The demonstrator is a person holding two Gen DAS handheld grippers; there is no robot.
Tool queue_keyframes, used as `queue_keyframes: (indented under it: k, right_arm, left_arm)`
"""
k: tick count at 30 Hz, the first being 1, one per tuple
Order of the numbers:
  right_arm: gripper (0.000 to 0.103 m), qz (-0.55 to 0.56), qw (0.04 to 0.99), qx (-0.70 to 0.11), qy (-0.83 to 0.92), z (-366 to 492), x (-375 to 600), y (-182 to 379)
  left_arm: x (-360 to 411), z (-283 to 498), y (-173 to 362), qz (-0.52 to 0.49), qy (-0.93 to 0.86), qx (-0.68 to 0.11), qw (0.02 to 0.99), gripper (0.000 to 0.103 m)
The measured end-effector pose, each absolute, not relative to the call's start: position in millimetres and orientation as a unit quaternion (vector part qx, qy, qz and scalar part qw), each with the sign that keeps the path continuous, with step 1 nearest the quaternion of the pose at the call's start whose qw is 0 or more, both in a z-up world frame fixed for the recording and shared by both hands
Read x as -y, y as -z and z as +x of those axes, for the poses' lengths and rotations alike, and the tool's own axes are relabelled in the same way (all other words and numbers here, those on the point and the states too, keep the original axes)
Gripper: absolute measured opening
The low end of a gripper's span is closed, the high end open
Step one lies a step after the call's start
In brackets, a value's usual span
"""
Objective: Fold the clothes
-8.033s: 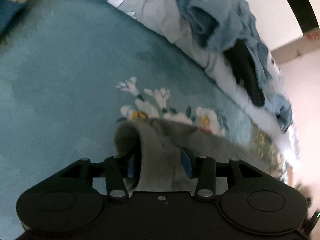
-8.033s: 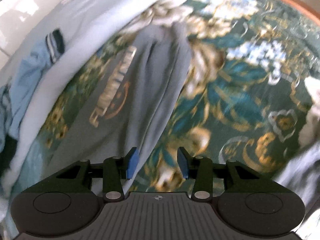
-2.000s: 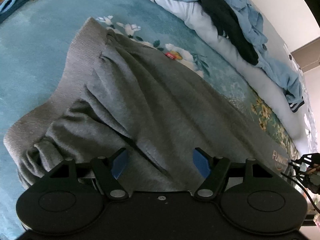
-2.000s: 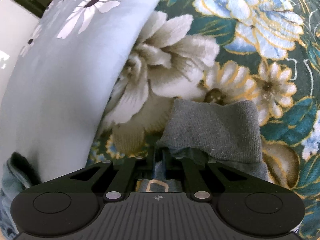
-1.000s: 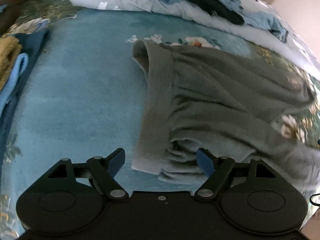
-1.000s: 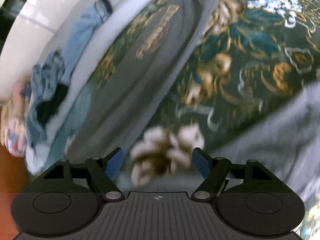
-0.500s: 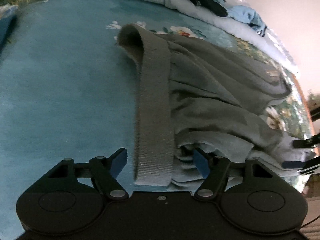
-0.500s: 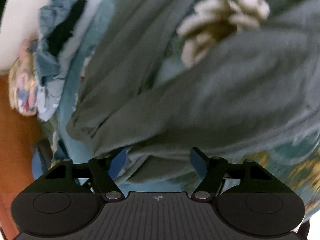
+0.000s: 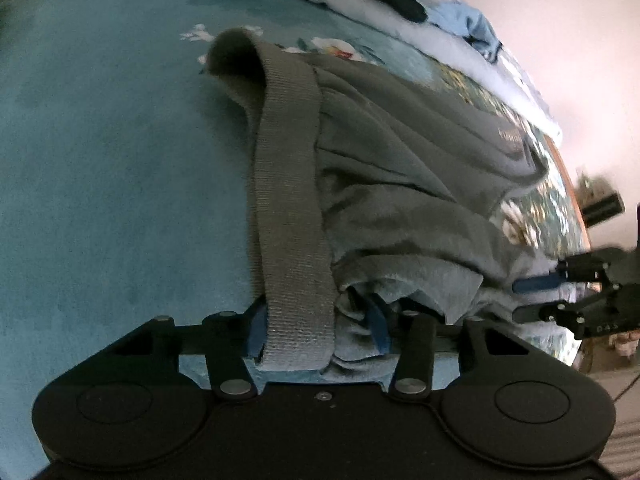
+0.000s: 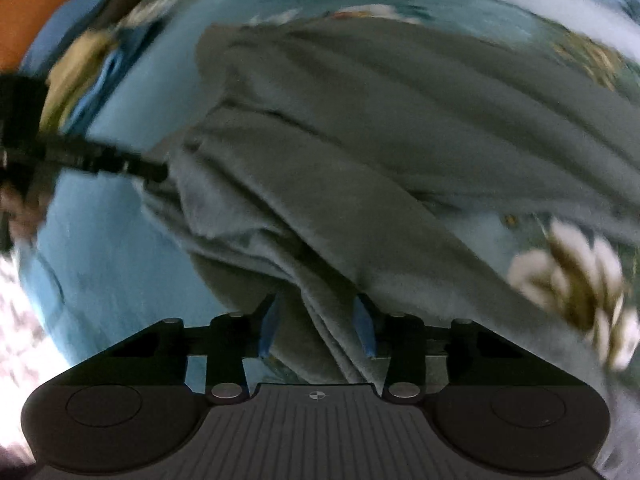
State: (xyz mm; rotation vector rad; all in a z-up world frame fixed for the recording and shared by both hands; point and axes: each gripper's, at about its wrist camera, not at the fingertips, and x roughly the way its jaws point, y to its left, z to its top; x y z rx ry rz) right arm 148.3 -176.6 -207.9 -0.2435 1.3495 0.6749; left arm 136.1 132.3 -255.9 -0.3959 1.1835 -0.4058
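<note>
Grey sweatpants lie rumpled on a teal floral blanket, with the ribbed waistband running toward me. My left gripper has its jaws partly closed around the near end of the waistband and bunched cloth. My right gripper straddles a fold of the same sweatpants, jaws partly closed with cloth between them. The right gripper also shows in the left wrist view at the right edge. The left gripper shows blurred in the right wrist view.
A pale floral duvet with blue and black clothes heaped on it lies along the far side. Folded yellow and blue items sit at the left. A wooden bed edge and a wall lie to the right.
Both grippers have moved in onto the sweatpants and narrowed their jaws around cloth: the left around the waistband end, the right around a fold. The right view is blurred from motion.
</note>
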Motion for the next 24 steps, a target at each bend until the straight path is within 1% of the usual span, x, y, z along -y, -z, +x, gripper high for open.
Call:
queue_keyframes:
  k: [1,3,5,6,7,9,10,11,12,14,16,18,19,20,21,22,24]
  right_arm:
    - [0.038,-0.129,0.718,-0.608,-0.314,146.4,172.6,209.0]
    - [0.033,-0.149,0.708,-0.607,-0.329,143.2,166.9,211.8]
    - [0.018,-0.169,0.697,-0.608,-0.342,137.6,163.4,215.6]
    - [0.015,-0.185,0.694,-0.605,-0.344,135.1,160.5,217.6]
    - [0.006,-0.2,0.691,-0.602,-0.346,132.7,158.2,219.7]
    - [0.003,-0.214,0.686,-0.601,-0.35,129.2,156.2,222.6]
    - [0.003,-0.217,0.685,-0.6,-0.352,127.8,156.1,222.8]
    - [0.003,-0.216,0.687,-0.597,-0.353,126.8,157.0,221.8]
    - [0.003,-0.212,0.688,-0.597,-0.354,126.3,158.8,220.1]
    - [0.003,-0.198,0.687,-0.6,-0.358,126.2,164.8,215.7]
    - [0.003,-0.19,0.684,-0.601,-0.367,124.2,170.4,209.5]
    - [0.002,-0.187,0.68,-0.6,-0.377,122.6,174.0,203.3]
    - [0.002,-0.19,0.677,-0.599,-0.383,122.2,173.4,200.6]
    - [0.003,-0.193,0.675,-0.597,-0.389,120.1,174.0,197.0]
    - [0.003,-0.194,0.673,-0.595,-0.394,118.3,174.5,193.5]
    - [0.003,-0.194,0.67,-0.595,-0.4,118.7,175.8,188.9]
    - [0.003,-0.186,0.664,-0.595,-0.413,117.4,180.1,180.0]
  left_arm:
    - [-132.3,136.3,256.2,-0.182,0.192,-0.55,0.792,0.041]
    - [-134.7,135.8,255.1,-0.188,0.203,-0.547,0.79,0.035]
    - [-137.5,135.3,253.8,-0.196,0.214,-0.544,0.787,0.021]
    - [-138.7,135.1,253.4,-0.199,0.218,-0.544,0.786,0.019]
    - [-139.9,134.9,253.1,-0.202,0.222,-0.543,0.784,0.017]
    - [-141.7,135.1,254.4,-0.208,0.226,-0.545,0.78,0.017]
    - [-142.2,135.6,256.7,-0.211,0.225,-0.549,0.777,0.018]
    - [-142.7,136.3,260.8,-0.217,0.222,-0.556,0.771,0.02]
    - [-143.1,136.9,265.5,-0.224,0.22,-0.563,0.764,0.026]
    - [-143.0,136.8,270.6,-0.245,0.22,-0.566,0.756,0.046]
    - [-142.7,136.0,270.5,-0.262,0.22,-0.56,0.755,0.046]
    - [-137.2,135.0,265.5,-0.249,0.226,-0.555,0.76,0.031]
    - [-135.3,133.8,262.4,-0.242,0.233,-0.554,0.762,0.012]
    - [-135.4,131.9,258.1,-0.241,0.24,-0.55,0.762,0.004]
    - [-136.2,129.7,253.4,-0.242,0.248,-0.546,0.762,0.004]
    - [-138.3,126.8,247.3,-0.247,0.257,-0.539,0.763,0.001]
    - [-143.9,120.5,232.4,-0.254,0.27,-0.524,0.766,0.001]
